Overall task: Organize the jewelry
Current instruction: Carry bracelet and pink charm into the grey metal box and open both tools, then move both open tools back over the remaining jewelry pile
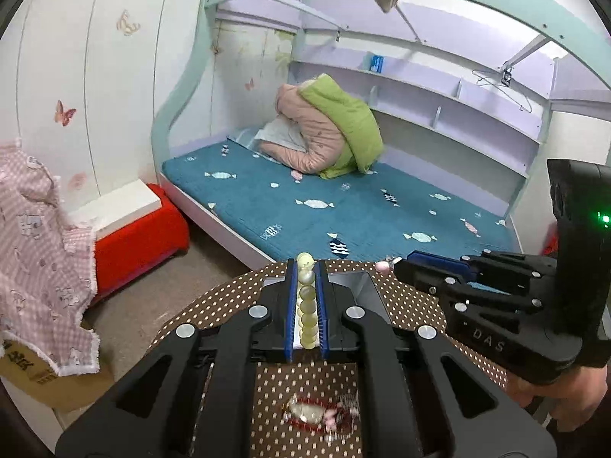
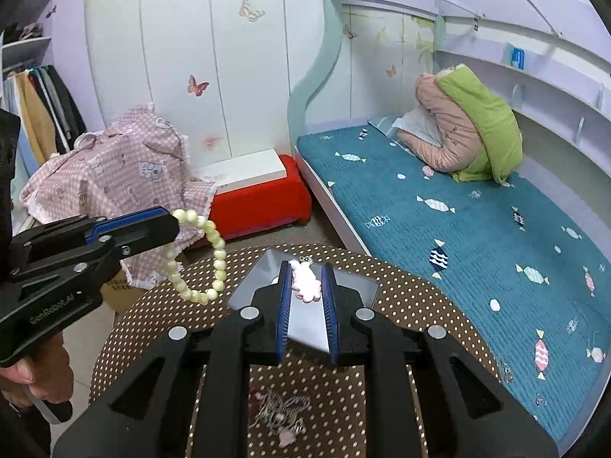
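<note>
My left gripper (image 1: 305,267) is shut on a pale green bead bracelet (image 1: 307,305). In the right wrist view the left gripper (image 2: 173,225) holds the bracelet (image 2: 214,259), which hangs as a loop above the table's left edge. My right gripper (image 2: 305,271) is shut on a pink charm (image 2: 305,282) over a shiny silver tray (image 2: 359,286). In the left wrist view the right gripper (image 1: 397,265) comes in from the right with the pink charm (image 1: 382,266) at its tip. More jewelry lies near the table's front (image 1: 324,414), partly hidden.
A round table with a brown polka-dot cloth (image 2: 420,297) holds the tray. Behind it stands a bed with a teal cover (image 2: 458,229) and a pile of jackets (image 2: 466,129). A red and white bench (image 2: 263,191) and a pink checked cloth (image 2: 114,175) stand at the left.
</note>
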